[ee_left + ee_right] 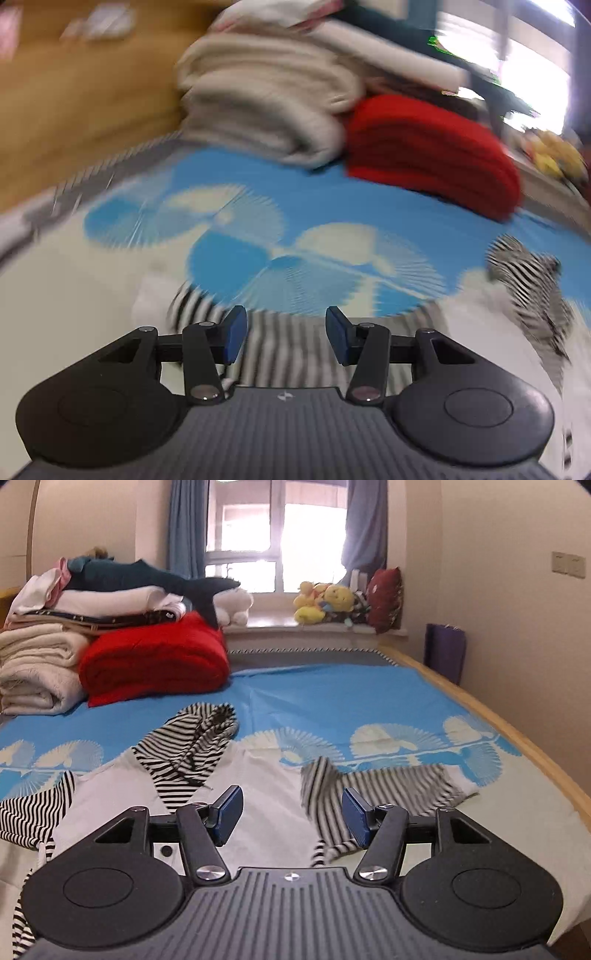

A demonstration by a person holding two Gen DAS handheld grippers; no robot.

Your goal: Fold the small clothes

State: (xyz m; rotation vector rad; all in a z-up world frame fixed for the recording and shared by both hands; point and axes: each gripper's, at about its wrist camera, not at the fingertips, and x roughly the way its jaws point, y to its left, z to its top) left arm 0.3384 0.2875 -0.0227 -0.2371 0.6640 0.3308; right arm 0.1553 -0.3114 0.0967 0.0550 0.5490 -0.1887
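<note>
While your right gripper hangs over the bed, its blue pads stand apart with nothing pinched between them, and the jaws are opening. Below it, across the lower half of the right wrist frame, lies the small hooded garment: a white body with black-and-white striped sleeves and a striped hood. The hood is crumpled at centre left, one sleeve stretches to the lower right, and the other sleeve trails off the left edge. It rests on the blue bedsheet with its pale fan pattern.

Your left gripper shows in its own heavily blurred frame, fingers moderately spread and empty, with striped cloth lying beneath and behind the gap, not clamped. More striped fabric sits at the right edge of that frame.

At the upper left of the right wrist frame you have a red folded blanket touching a stack of cream blankets, with more folded laundry piled on top. Plush toys sit on the windowsill at upper centre, beside a dark red cushion.
</note>
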